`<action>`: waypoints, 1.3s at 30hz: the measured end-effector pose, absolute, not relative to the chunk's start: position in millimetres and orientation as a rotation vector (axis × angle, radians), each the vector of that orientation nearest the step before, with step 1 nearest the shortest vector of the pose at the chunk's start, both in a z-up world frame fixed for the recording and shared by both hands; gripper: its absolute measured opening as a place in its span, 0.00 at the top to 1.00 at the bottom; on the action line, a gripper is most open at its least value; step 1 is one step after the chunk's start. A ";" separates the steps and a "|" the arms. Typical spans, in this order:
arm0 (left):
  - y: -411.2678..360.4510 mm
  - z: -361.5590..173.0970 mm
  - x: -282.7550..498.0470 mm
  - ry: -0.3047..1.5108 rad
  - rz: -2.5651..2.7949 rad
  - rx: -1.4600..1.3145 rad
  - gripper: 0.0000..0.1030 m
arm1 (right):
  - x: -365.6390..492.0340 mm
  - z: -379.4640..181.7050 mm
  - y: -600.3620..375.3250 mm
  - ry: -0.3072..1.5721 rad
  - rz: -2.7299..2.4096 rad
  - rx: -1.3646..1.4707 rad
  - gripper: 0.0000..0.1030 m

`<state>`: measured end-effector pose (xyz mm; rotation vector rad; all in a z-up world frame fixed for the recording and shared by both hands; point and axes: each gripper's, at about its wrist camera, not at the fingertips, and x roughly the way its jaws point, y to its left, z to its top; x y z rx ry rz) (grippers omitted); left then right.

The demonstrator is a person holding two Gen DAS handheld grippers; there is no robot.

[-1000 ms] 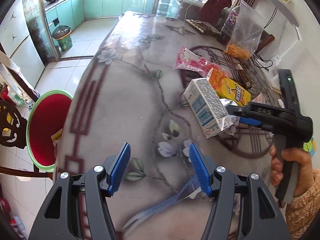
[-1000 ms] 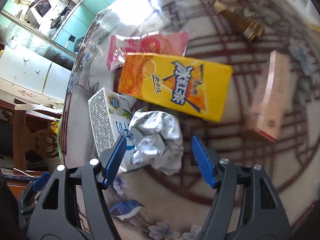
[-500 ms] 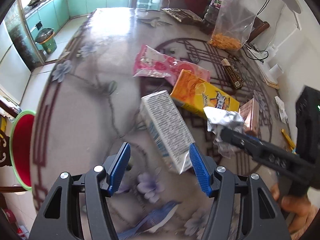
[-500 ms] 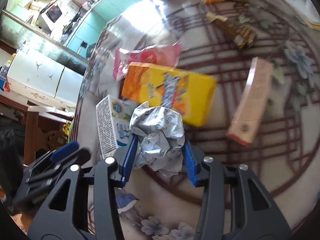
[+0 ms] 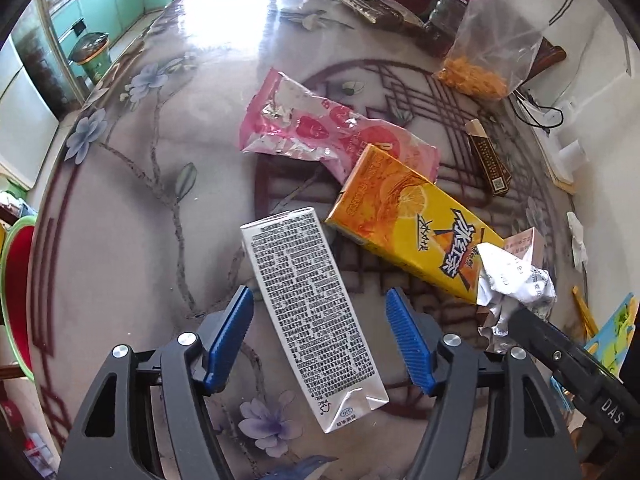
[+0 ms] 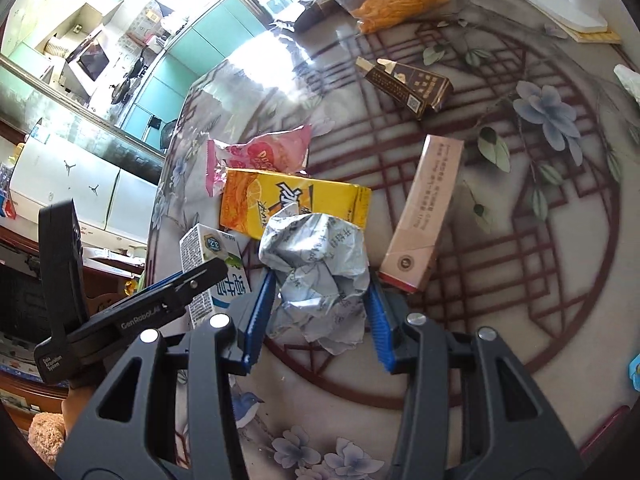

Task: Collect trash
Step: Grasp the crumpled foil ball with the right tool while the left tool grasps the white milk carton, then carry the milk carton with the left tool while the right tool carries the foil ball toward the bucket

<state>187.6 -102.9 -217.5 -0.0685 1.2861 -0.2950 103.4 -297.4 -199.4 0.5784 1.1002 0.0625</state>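
Note:
My right gripper is shut on a crumpled silver foil wrapper, held just above the table; the wrapper also shows in the left wrist view. My left gripper is open, its blue pads on either side of a white milk carton lying flat on the table, without touching it. The carton also shows in the right wrist view. A yellow juice carton and a pink snack wrapper lie beyond it.
A pink cigarette box, a brown box and a clear bag of orange snacks lie further on the flowered glass table. A red bin with green rim stands on the floor left of the table.
My right gripper closed on the foil wrapper and lifted it slightly. My left gripper moved forward and right, so the milk carton now lies between its open fingers.

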 end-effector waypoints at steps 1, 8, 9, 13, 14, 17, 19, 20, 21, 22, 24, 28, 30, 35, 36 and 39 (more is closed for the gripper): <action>-104.7 -220.1 187.7 1.293 -0.301 -0.058 0.36 | 102.7 -198.1 -296.0 1.097 0.063 0.573 0.58; -94.3 -234.6 180.4 1.345 -0.338 -0.111 0.66 | 103.4 -188.9 -290.3 1.082 0.067 0.543 0.58; -92.4 -231.9 178.2 1.338 -0.347 -0.102 0.67 | 103.9 -188.5 -289.1 1.083 0.067 0.543 0.58; -82.8 -218.1 170.9 1.300 -0.372 -0.071 0.67 | 104.8 -183.6 -281.2 1.077 0.080 0.529 0.58; -79.1 -212.4 168.7 1.284 -0.371 -0.063 0.67 | 105.4 -182.1 -278.2 1.076 0.085 0.522 0.58; -69.1 -199.3 164.7 1.255 -0.378 -0.080 0.67 | 106.9 -178.5 -268.3 1.073 0.107 0.506 0.58; -61.4 -191.3 163.4 1.257 -0.390 -0.125 0.67 | 106.6 -176.7 -261.4 1.072 0.121 0.495 0.58; -55.7 -187.4 160.7 1.254 -0.393 -0.151 0.67 | 106.6 -176.6 -257.9 1.072 0.127 0.492 0.58; -52.7 -185.4 158.5 1.248 -0.392 -0.162 0.67 | 106.5 -176.9 -255.6 1.073 0.133 0.492 0.58; -49.1 -181.4 154.6 1.237 -0.391 -0.165 0.67 | 106.2 -176.9 -251.4 1.075 0.142 0.490 0.58; -44.4 -175.2 146.5 1.216 -0.387 -0.151 0.67 | 105.2 -176.1 -244.5 1.078 0.158 0.479 0.58; -30.7 -163.8 129.0 1.180 -0.373 -0.133 0.67 | 103.1 -171.1 -229.1 1.076 0.184 0.455 0.58; -25.2 -161.4 122.6 1.170 -0.364 -0.130 0.67 | 101.8 -169.2 -223.2 1.076 0.189 0.443 0.58; -12.2 -157.4 112.5 1.148 -0.346 -0.121 0.67 | 97.5 -163.9 -211.3 1.071 0.197 0.424 0.58; -7.6 -156.3 109.8 1.147 -0.343 -0.124 0.67 | 96.4 -163.0 -208.9 1.070 0.198 0.420 0.58; -0.9 -156.1 108.1 1.148 -0.345 -0.153 0.67 | 93.7 -163.8 -201.6 1.076 0.197 0.409 0.58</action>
